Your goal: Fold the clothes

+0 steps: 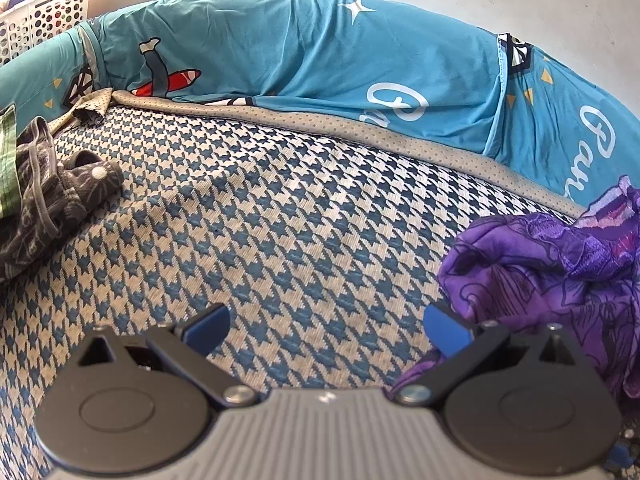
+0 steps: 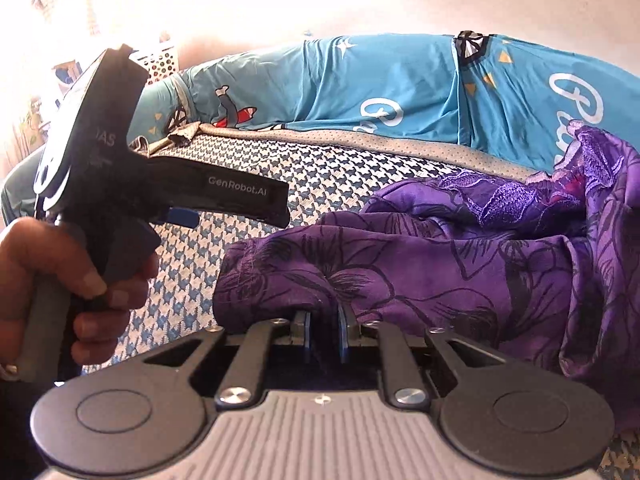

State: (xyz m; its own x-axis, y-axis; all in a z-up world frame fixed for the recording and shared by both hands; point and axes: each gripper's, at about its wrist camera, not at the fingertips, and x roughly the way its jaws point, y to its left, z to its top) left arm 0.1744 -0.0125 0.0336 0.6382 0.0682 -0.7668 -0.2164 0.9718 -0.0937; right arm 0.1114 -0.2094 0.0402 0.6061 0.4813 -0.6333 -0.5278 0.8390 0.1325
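Observation:
A crumpled purple floral garment [image 1: 540, 264] lies on the blue-and-white houndstooth bed cover [image 1: 260, 220], at the right of the left wrist view. My left gripper [image 1: 326, 320] hovers over the bare cover just left of it, open, with nothing between its blue pads. In the right wrist view the purple garment [image 2: 440, 248] fills the middle and right. My right gripper [image 2: 325, 320] is shut on its near edge, and the cloth bunches over the fingertips. A hand [image 2: 60, 276] holds the left gripper at the left of that view.
A dark patterned garment [image 1: 52, 200] and a green checked one [image 1: 8, 160] lie at the left. A teal printed sheet [image 1: 320, 60] is heaped along the far side. A white perforated basket [image 1: 44, 12] stands at the far left.

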